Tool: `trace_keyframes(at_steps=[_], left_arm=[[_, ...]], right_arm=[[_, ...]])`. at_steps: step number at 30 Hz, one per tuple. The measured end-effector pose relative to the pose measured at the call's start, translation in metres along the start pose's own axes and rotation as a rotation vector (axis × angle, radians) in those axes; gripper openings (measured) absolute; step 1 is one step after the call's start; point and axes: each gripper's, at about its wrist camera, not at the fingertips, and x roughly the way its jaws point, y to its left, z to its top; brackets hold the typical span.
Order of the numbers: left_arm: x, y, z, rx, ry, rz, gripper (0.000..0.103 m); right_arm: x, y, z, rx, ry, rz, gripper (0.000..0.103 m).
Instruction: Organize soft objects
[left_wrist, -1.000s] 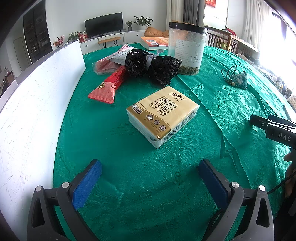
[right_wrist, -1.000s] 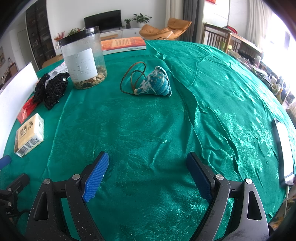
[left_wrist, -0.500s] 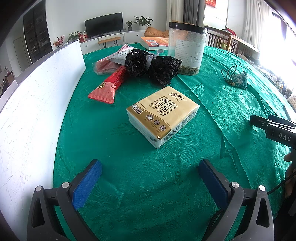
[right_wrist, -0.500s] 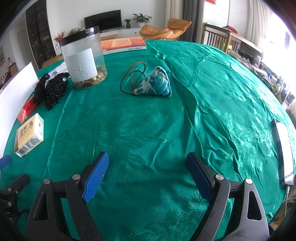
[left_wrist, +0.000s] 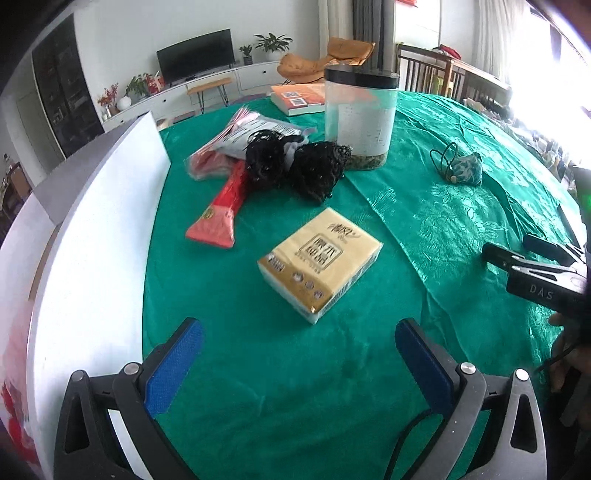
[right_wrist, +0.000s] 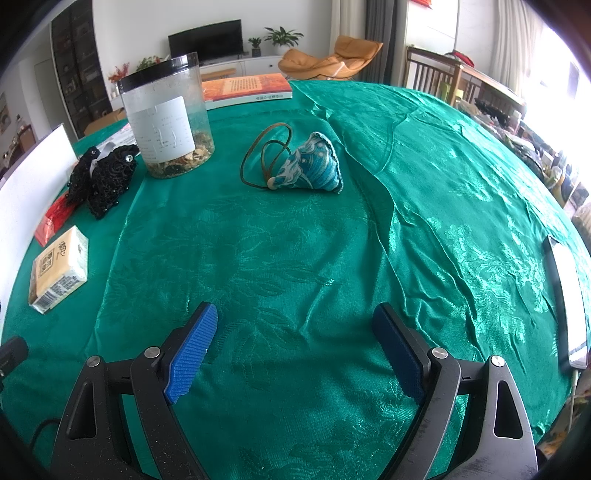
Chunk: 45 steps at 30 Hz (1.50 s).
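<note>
Green patterned cloth (left_wrist: 258, 387) covered the table in both views, creased into folds toward the right. At the far left, a white board (left_wrist: 92, 229) stood upright along the table's edge. Just right of it lay a red packet (left_wrist: 221, 210), its far end tucked under a black mesh item (left_wrist: 295, 166) that rested on a clear plastic bag (left_wrist: 236, 136). The yellow tissue pack (left_wrist: 321, 266) lay flat near the middle of the left wrist view, apart from the red packet and just beyond the left gripper (left_wrist: 299, 354), whose blue-padded jaws stood wide apart with nothing between them, hovering over bare cloth. Behind the mesh item stood a clear jar (left_wrist: 358, 122) with a black lid and dried contents at its bottom, upright, with an orange book (left_wrist: 299, 98) behind it. Farther right sat a small blue-green fabric pouch (left_wrist: 467, 170) with a looped brown cord, well apart from the jar.

From the right wrist view the same order held: tissue pack (right_wrist: 61, 269) at the left edge, mesh item (right_wrist: 101, 177), jar (right_wrist: 168, 118), then pouch (right_wrist: 314, 166) near the centre. The right gripper (right_wrist: 295, 343) also stood wide open and empty, over bare cloth, well short of the pouch. At the far right edge lay a phone-like flat device (right_wrist: 567, 291).
</note>
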Motion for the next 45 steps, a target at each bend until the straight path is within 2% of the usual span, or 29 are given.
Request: trace_keyframes(at_steps=[2, 4, 6, 8, 10, 12, 13, 16, 18, 19, 20, 22, 26, 28, 31, 34, 36, 39, 42, 43, 45], left_arm=[[0.013, -0.014, 0.015, 0.065, -0.002, 0.023, 0.103], [0.031, -0.027, 0.028, 0.132, 0.002, 0.084, 0.103], [0.047, -0.029, 0.038, 0.157, 0.018, 0.111, 0.103], [0.06, -0.021, 0.044, 0.133, 0.066, 0.092, 0.103], [0.062, -0.013, 0.045, 0.089, 0.08, 0.041, 0.103], [0.062, -0.008, 0.045, 0.057, 0.086, -0.007, 0.1], [0.061, -0.007, 0.044, 0.044, 0.085, -0.022, 0.086], [0.058, -0.003, 0.039, -0.013, 0.08, -0.034, 0.084], [0.052, 0.003, 0.035, -0.055, 0.068, -0.044, 0.083], [0.048, 0.006, 0.033, -0.07, 0.056, -0.049, 0.083], [0.041, 0.009, 0.032, -0.085, 0.042, -0.055, 0.083], [0.027, 0.017, 0.03, -0.122, 0.014, -0.077, 0.083], [-0.009, 0.039, 0.035, -0.232, -0.044, -0.146, 0.083], [-0.031, 0.054, 0.038, -0.276, -0.079, -0.174, 0.083], [-0.074, 0.088, 0.04, -0.332, -0.154, -0.176, 0.083], [-0.114, 0.135, 0.032, -0.375, -0.219, -0.101, 0.083], [-0.134, 0.169, 0.019, -0.403, -0.232, -0.006, 0.083], [-0.15, 0.216, -0.01, -0.451, -0.212, 0.142, 0.083], [-0.152, 0.254, -0.043, -0.495, -0.153, 0.273, 0.087], [-0.148, 0.262, -0.052, -0.504, -0.122, 0.311, 0.091], [-0.141, 0.275, -0.068, -0.529, -0.056, 0.39, 0.094]], right_arm=[[0.0, 0.001, 0.0, 0.002, 0.0, 0.002, 0.089], [-0.002, -0.003, 0.0, 0.022, -0.008, 0.022, 0.087], [-0.009, -0.019, 0.001, 0.109, -0.043, 0.095, 0.087], [-0.021, -0.046, 0.0, 0.245, -0.109, 0.143, 0.088], [-0.02, -0.063, 0.01, 0.315, -0.117, 0.119, 0.089], [-0.008, -0.061, 0.036, 0.25, -0.067, 0.13, 0.089], [-0.001, -0.056, 0.049, 0.197, -0.055, 0.141, 0.089], [0.03, -0.033, 0.083, 0.052, 0.004, 0.154, 0.087], [0.052, -0.026, 0.095, 0.031, 0.033, 0.18, 0.084], [0.062, -0.027, 0.098, 0.043, 0.061, 0.205, 0.064], [0.063, -0.029, 0.102, 0.042, 0.045, 0.156, 0.046], [0.062, -0.038, 0.109, 0.1, 0.05, 0.204, 0.046], [0.027, -0.044, 0.121, 0.113, -0.021, 0.23, 0.046], [0.003, -0.038, 0.13, 0.11, -0.054, 0.259, 0.046], [-0.038, -0.015, 0.148, 0.068, -0.105, 0.322, 0.046], [-0.085, 0.031, 0.166, -0.016, -0.151, 0.425, 0.046], [-0.114, 0.071, 0.169, -0.079, -0.174, 0.501, 0.046], [-0.145, 0.14, 0.164, -0.163, -0.163, 0.648, 0.046], [-0.157, 0.212, 0.147, -0.242, -0.104, 0.778, 0.047], [-0.156, 0.233, 0.14, -0.26, -0.075, 0.807, 0.049], [-0.15, 0.274, 0.122, -0.315, -0.009, 0.828, 0.067]])
